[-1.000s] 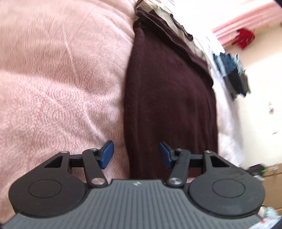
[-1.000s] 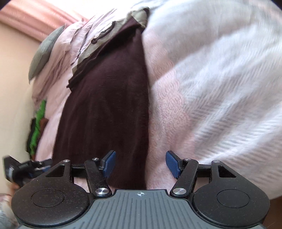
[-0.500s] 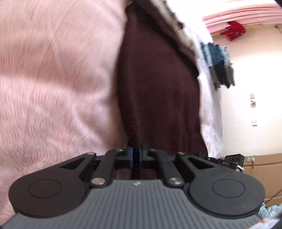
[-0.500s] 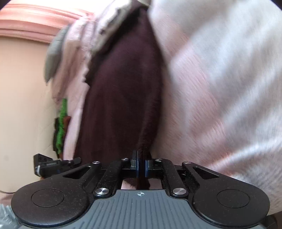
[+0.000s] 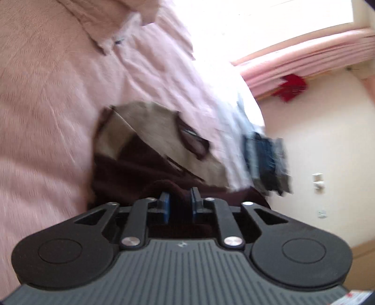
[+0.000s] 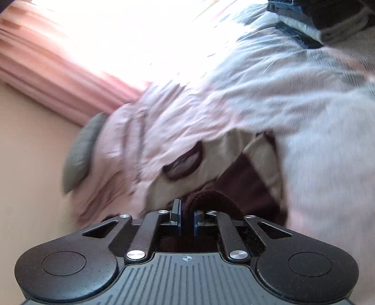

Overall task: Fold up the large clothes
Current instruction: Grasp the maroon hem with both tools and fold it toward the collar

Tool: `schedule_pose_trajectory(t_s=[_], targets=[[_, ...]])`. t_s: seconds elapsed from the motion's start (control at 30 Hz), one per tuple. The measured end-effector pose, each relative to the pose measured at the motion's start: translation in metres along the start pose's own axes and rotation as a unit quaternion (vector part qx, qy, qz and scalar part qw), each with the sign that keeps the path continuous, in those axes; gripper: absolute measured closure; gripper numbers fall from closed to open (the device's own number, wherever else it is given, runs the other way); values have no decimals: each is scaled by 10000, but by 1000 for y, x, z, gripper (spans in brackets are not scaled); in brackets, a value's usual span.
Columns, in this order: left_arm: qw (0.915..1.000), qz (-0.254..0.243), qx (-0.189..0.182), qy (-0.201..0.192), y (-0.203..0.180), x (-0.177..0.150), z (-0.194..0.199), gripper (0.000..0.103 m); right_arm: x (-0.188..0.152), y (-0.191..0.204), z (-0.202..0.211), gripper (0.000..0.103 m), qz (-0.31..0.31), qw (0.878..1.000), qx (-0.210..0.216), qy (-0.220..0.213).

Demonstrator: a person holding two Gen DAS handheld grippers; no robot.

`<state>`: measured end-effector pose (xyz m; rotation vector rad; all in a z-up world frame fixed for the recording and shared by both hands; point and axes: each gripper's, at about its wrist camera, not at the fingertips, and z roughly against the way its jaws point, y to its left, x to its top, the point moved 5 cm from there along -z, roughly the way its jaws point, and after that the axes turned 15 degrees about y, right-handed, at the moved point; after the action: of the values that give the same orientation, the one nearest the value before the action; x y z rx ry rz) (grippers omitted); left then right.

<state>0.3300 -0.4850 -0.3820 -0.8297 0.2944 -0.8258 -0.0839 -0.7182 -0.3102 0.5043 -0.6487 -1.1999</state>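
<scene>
A dark brown garment point(image 5: 140, 169) with a beige inner lining point(image 5: 164, 126) lies on the pink bedspread point(image 5: 46, 93). My left gripper point(image 5: 180, 199) has a fold of the brown cloth between its blue pads, and its jaws are opening. In the right wrist view the same garment point(image 6: 243, 183) shows its beige lining point(image 6: 229, 150) and a neck loop. My right gripper point(image 6: 187, 218) also has a bunch of the brown cloth between its pads, rolled over its right finger, and its jaws are opening too. Both held edges sit close to the garment's collar end.
A pile of blue and dark clothes point(image 5: 264, 164) hangs off the bed's right edge. A grey pillow point(image 6: 82, 147) lies at the left, with pink curtains point(image 6: 58, 77) behind. Stacked folded clothes point(image 6: 328, 18) sit at the top right. A red item point(image 5: 290, 86) hangs by the wall.
Both grippers shut on the brown garment's near edge, then carried it fast up the bed towards the beige collar end. The gaps between the pads are now a little wider.
</scene>
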Motion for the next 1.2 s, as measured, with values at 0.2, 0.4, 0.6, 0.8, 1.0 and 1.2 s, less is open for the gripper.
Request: schedule_pose_trajectory(t_s=[0.2, 0.4, 0.6, 0.8, 1.0, 1.2], targets=[[9958, -270, 859, 142, 36, 33, -22, 77, 9, -18, -31, 47, 494, 9956, -797, -46], [9859, -1091, 1232, 297, 26, 30, -44, 70, 15, -44, -77, 47, 1266, 9841, -1183, 403], [9664, -1698, 1888, 393, 15, 37, -72, 70, 31, -49, -103, 48, 1726, 9760, -1233, 494], [9654, -1738, 1886, 480, 17, 28, -75, 77, 29, -39, -98, 72, 2100, 9697, -1055, 663], [9568, -2034, 2073, 137, 4, 19, -62, 99, 25, -16, -89, 100, 2676, 9547, -1261, 312], [9387, -2361, 2421, -666, -18, 46, -45, 98, 52, -1, -80, 100, 2846, 9455, -1502, -498]])
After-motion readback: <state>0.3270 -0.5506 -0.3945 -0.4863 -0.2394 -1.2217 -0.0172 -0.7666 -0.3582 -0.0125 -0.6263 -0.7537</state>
